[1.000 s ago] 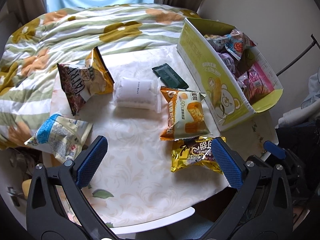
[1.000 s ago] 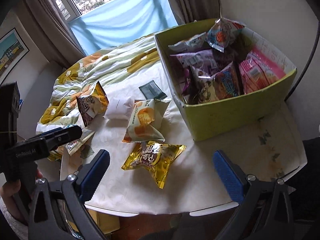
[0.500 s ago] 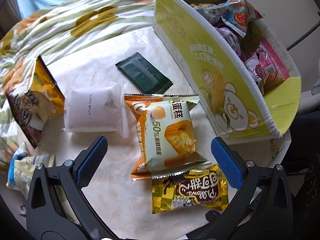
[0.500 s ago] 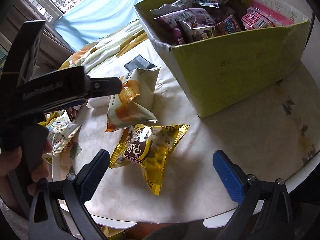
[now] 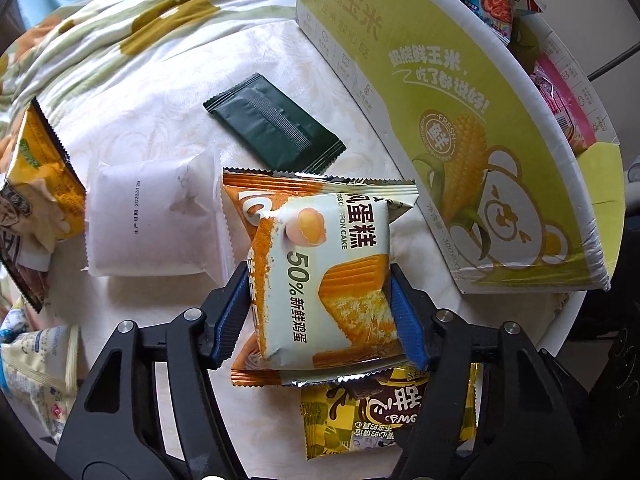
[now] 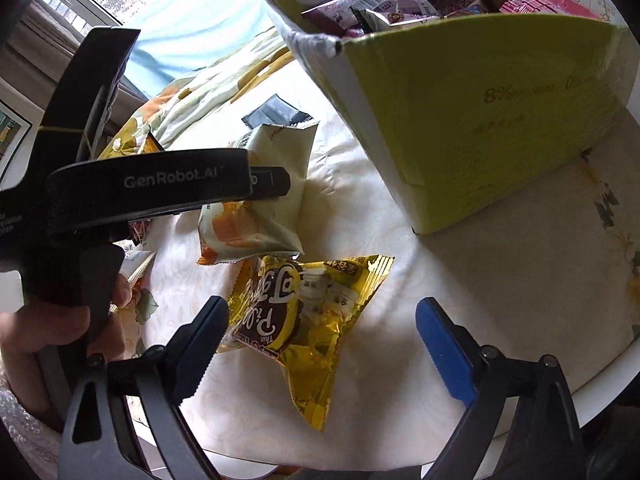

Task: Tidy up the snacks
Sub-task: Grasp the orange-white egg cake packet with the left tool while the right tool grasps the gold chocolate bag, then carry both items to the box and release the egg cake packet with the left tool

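Note:
My left gripper (image 5: 320, 312) is shut on an orange and white chiffon cake packet (image 5: 320, 276) lying on the table; its blue pads press both sides. The packet also shows in the right wrist view (image 6: 260, 208) under the left gripper's black body (image 6: 152, 188). A yellow chocolate snack packet (image 6: 304, 316) lies just in front of my right gripper (image 6: 324, 344), which is open and empty above it. It also shows in the left wrist view (image 5: 384, 412). The green corn box (image 5: 460, 128) with several snacks stands at the right.
A dark green sachet (image 5: 276, 124), a white packet (image 5: 148, 220), a yellow chip bag (image 5: 36, 184) and a blue and white packet (image 5: 36, 364) lie on the round table (image 6: 520, 272). A flowered blanket (image 5: 120, 28) lies behind. The box wall (image 6: 480, 104) is close to my right gripper.
My left gripper has moved down onto the cake packet and shut on it. My right gripper has moved in closer to the yellow packet and stayed open.

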A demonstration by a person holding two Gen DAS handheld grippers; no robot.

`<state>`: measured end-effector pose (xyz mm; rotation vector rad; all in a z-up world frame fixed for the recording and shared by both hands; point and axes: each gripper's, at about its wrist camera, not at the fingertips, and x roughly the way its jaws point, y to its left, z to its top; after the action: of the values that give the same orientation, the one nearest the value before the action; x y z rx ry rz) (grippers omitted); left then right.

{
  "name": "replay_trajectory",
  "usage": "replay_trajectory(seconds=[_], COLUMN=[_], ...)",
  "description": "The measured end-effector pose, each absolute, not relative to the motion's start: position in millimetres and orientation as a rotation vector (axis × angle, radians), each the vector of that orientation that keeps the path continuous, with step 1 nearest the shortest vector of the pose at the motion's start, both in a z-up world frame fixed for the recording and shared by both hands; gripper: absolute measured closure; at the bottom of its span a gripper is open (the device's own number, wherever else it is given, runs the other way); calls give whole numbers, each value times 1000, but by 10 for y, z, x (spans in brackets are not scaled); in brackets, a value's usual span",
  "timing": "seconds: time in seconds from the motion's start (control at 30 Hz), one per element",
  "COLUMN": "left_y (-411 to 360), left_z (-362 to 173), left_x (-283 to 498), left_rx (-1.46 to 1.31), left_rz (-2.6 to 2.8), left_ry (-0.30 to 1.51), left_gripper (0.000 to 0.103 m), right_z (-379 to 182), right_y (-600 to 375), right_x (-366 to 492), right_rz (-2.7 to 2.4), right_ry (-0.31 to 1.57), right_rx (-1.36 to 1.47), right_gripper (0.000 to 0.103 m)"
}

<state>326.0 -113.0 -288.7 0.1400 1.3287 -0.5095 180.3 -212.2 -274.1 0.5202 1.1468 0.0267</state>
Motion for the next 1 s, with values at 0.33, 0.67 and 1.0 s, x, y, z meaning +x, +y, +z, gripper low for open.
replay_trajectory(seconds=[0.33, 0.67, 1.0], left_y=[-943, -915, -794], left_z=[-2823, -2744, -2394], left_x=[3146, 3026, 2793], left_rx=[149, 140, 101], left_rz=[-496, -482, -467], left_ry=[1295, 1271, 1208], left_gripper=[44, 44, 44], right_z=[-2874, -2835, -2617], right_y=[-2065, -1977, -1995], right_x=[1921, 1936, 1694], right_rz=[71, 123, 123], right_ry=[1186, 1166, 1118], right_rx=[542, 505, 485], right_gripper=[28, 54, 59])
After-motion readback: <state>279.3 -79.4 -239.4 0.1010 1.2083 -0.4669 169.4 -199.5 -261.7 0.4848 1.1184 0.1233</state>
